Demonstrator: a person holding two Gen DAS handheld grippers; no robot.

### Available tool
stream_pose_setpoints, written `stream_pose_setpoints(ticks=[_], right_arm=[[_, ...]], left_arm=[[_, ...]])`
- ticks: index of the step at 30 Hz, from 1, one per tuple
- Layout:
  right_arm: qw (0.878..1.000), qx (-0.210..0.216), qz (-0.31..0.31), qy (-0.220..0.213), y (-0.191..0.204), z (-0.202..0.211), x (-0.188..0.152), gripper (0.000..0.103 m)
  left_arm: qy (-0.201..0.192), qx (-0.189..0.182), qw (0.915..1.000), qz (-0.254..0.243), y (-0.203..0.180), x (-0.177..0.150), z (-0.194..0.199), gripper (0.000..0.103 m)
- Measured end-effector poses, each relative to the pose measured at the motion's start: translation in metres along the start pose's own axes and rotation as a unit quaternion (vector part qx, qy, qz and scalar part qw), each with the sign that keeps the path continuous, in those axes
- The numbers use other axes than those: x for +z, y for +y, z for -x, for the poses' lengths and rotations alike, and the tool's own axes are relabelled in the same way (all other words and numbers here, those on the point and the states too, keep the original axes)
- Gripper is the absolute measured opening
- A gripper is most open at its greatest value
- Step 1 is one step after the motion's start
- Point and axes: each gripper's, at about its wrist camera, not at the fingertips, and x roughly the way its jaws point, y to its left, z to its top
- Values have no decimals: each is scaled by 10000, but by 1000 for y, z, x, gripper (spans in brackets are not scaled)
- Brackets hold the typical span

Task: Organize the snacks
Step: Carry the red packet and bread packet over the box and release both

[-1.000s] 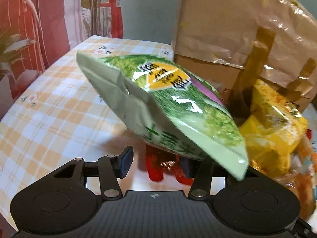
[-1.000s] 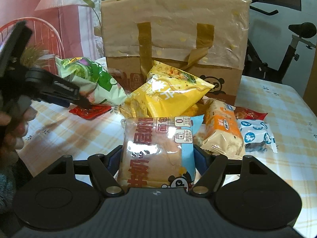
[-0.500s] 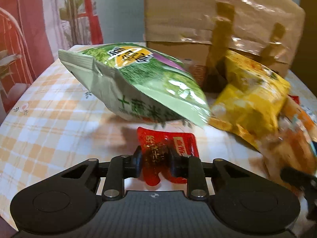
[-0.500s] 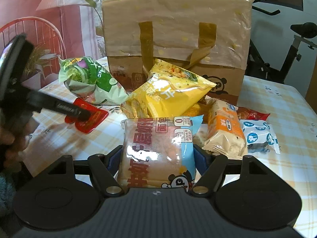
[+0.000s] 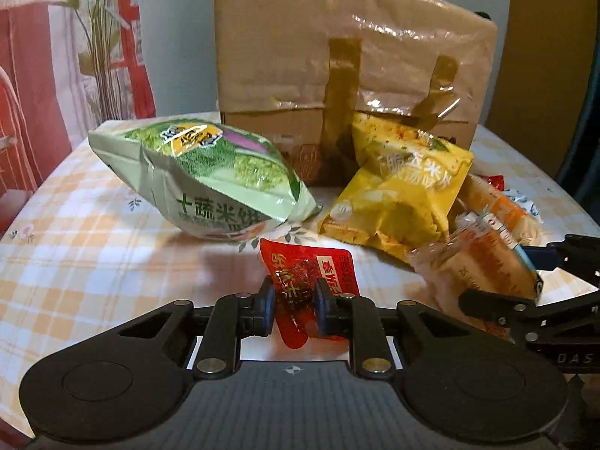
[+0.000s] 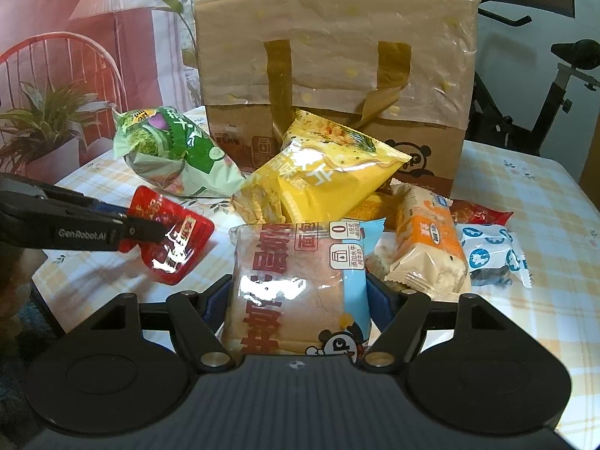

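Note:
My left gripper is shut on a small red snack packet, which hangs crumpled between its pads above the checked tablecloth; the right wrist view shows the same packet held at the left. My right gripper is shut on a bread pack with a blue edge, gripped by its sides. That bread pack also shows at the right of the left wrist view. A green rice-cracker bag and a yellow snack bag lie in front of a tall brown paper bag.
An orange-and-white cake pack, a blue-and-white packet and another red packet lie right of the bread. The brown bag stands at the table's back. Bare tablecloth spreads to the left.
My left gripper slid from under the green bag, closed on the red packet and drew it back and up off the table. The right gripper kept still with the bread pack.

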Motion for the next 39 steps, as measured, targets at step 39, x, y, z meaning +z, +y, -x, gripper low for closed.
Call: stream_pose_setpoints(ticks=[39], right_arm=[[9764,-310,204,-2129,-35,71,121,73]], left_arm=[[-2301,-383,9712,-482,-15,144,98,22]])
